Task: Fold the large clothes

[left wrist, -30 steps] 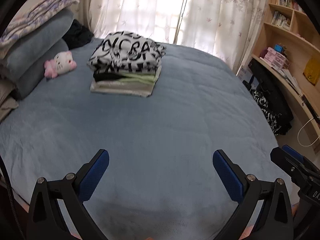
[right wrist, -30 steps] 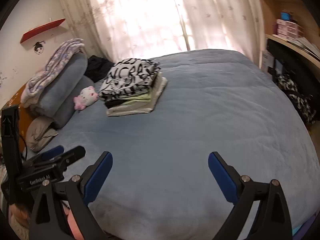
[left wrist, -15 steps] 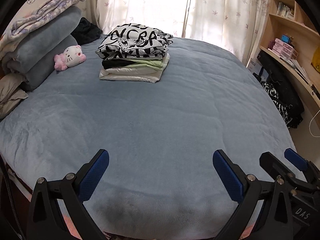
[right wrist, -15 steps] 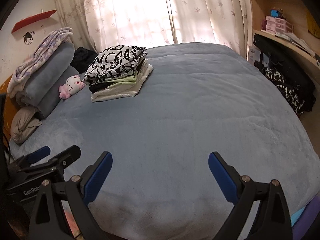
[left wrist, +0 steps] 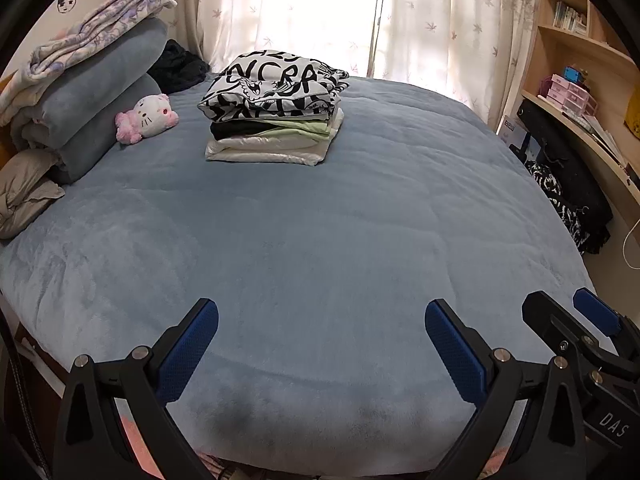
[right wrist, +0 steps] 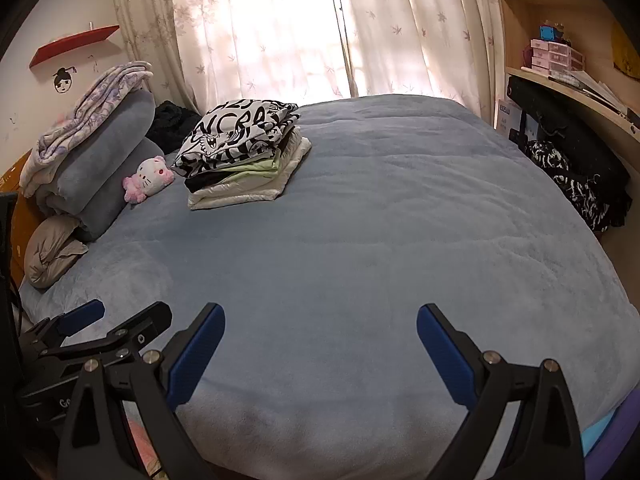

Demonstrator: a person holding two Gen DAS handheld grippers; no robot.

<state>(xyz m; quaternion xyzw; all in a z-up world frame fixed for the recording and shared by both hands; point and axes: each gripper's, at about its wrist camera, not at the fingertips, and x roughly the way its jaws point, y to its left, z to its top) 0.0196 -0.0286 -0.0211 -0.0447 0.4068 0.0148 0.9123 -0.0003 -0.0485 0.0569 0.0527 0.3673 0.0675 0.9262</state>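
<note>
A stack of folded clothes (left wrist: 276,116), topped by a black-and-white lettered garment, sits on the far part of the blue bed (left wrist: 320,240); it also shows in the right wrist view (right wrist: 244,160). My left gripper (left wrist: 320,340) is open and empty above the bed's near edge. My right gripper (right wrist: 318,344) is open and empty beside it, and shows at the lower right of the left wrist view (left wrist: 568,320). Black-and-white clothes (left wrist: 560,204) hang off the bed's right side by the desk.
Rolled blue blankets (left wrist: 92,92) with a floral quilt lie at the bed's left, next to a pink-and-white plush cat (left wrist: 148,118) and a beige pillow (left wrist: 24,192). Dark clothes (left wrist: 176,68) sit behind. A wooden desk and shelves (left wrist: 580,92) stand right; curtains (left wrist: 320,12) behind.
Both grippers have pulled back toward the bed's near edge and tilted up, so the stack looks farther away. Both stay open and empty.
</note>
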